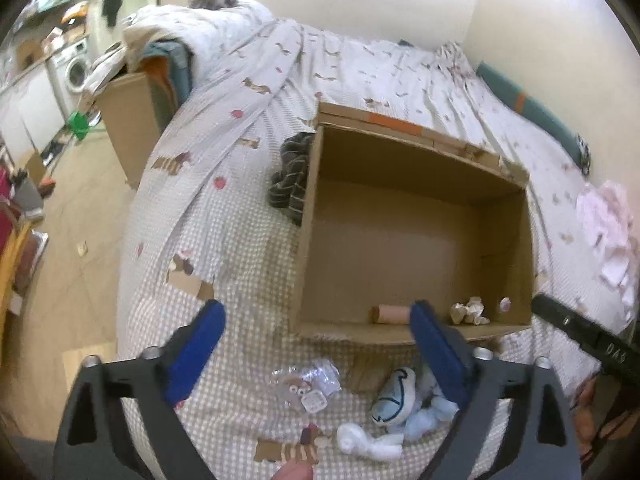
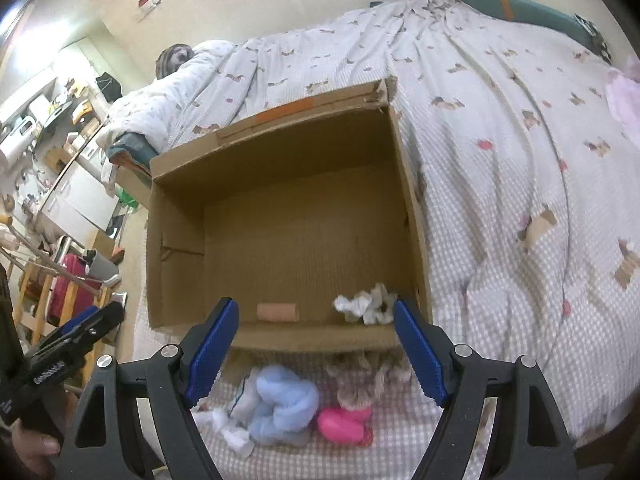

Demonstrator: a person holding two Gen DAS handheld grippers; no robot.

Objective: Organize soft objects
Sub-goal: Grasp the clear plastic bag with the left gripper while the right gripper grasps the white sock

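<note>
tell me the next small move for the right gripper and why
Probably lower the right gripper onto the light blue plush toy and close on it. Its jaws stand open and empty, the toy lies on the bed right below them, just outside the near wall of the cardboard box, which so far holds only a cardboard tube and crumpled paper.

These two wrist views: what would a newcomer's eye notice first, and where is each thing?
The open cardboard box on the bed dominates both views; it is nearly bare, with only a cardboard tube and a crumpled white wad against its near wall. In front of it on the checked cover lie a light blue soft toy and a bright pink toy. Both hand-held grippers, left and right, are open and empty.
</note>
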